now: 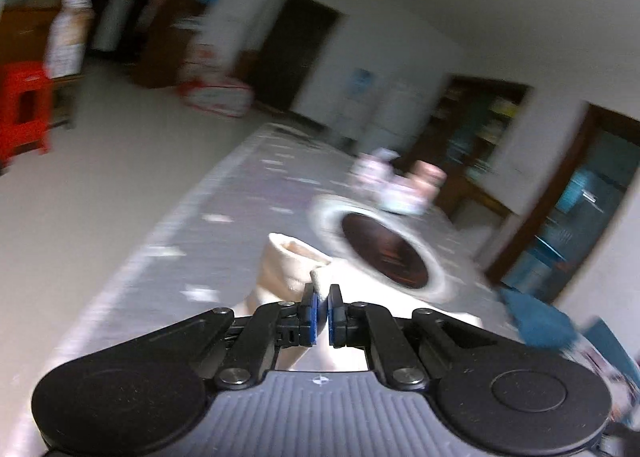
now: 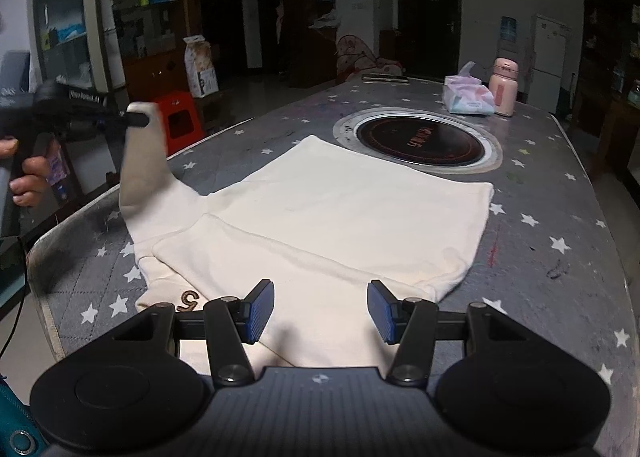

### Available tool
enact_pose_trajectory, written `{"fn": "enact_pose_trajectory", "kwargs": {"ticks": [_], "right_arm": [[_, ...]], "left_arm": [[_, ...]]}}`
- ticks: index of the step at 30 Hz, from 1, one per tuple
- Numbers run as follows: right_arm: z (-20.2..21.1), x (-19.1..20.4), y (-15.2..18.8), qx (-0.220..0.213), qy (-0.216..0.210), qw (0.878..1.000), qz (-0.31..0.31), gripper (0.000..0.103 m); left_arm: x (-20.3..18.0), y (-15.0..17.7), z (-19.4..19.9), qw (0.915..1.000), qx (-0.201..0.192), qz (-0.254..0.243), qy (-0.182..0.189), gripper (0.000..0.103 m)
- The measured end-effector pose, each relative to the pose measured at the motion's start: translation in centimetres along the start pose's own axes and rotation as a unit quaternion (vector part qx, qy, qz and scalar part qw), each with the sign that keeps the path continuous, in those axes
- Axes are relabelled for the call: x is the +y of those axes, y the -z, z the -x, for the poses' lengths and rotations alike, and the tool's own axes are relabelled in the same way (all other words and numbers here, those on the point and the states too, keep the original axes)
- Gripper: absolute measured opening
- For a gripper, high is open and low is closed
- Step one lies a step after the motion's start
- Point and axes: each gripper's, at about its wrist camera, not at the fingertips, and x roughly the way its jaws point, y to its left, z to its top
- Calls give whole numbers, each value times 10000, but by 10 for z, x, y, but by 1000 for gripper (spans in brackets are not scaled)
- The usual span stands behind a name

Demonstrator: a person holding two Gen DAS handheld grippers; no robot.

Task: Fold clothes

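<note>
One cream-white fleece sweatshirt (image 2: 320,217) lies spread on the grey star-printed bench (image 2: 560,217), its body flat and reaching from the near edge up to the rim of the one round black induction hob with a silver ring (image 2: 418,139) set into the bench top. A dark embroidered mark shows on the cloth near the front left edge.

The left gripper (image 1: 322,313) has its two blue pads pressed together on the cuff of one sleeve (image 1: 288,265); a small fold of cream cloth stands up between the pads. In the right wrist view that same sleeve (image 2: 144,169) rises steeply off the bench at the sweatshirt's left side, up to the black fingertips of the left gripper (image 2: 136,119), which one hand (image 2: 24,173) grips by the handle. The left wrist view is blurred.

The right gripper (image 2: 320,311) hovers over the near hem of the sweatshirt with its two blue pads standing well apart and nothing between them but the cloth below; whether it touches the cloth cannot be told.

At the far end of the bench stand one pink bottle (image 2: 505,87) and, just beside it, one soft pack of tissues (image 2: 468,95). One red plastic stool (image 2: 180,117) stands on the floor beyond the bench's left edge.
</note>
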Motion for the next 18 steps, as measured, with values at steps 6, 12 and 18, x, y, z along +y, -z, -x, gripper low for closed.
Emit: {"fn": "enact_pose_trajectory", "kwargs": {"ticks": [6,12,18], "right_arm": [[10,-14,8,-105,67,9997,-209,52],[18,-28,17,-139,177,9989,-413,52],[20,-34,21,-116,266,9982,-522,52]], "left_arm": [[-83,15,-15,9909,406,-584,1147,5],[-133,42,-38,9755,905,-923,1779,6],[-142,82,-57,9572,1717,-1193,2002,19]]}}
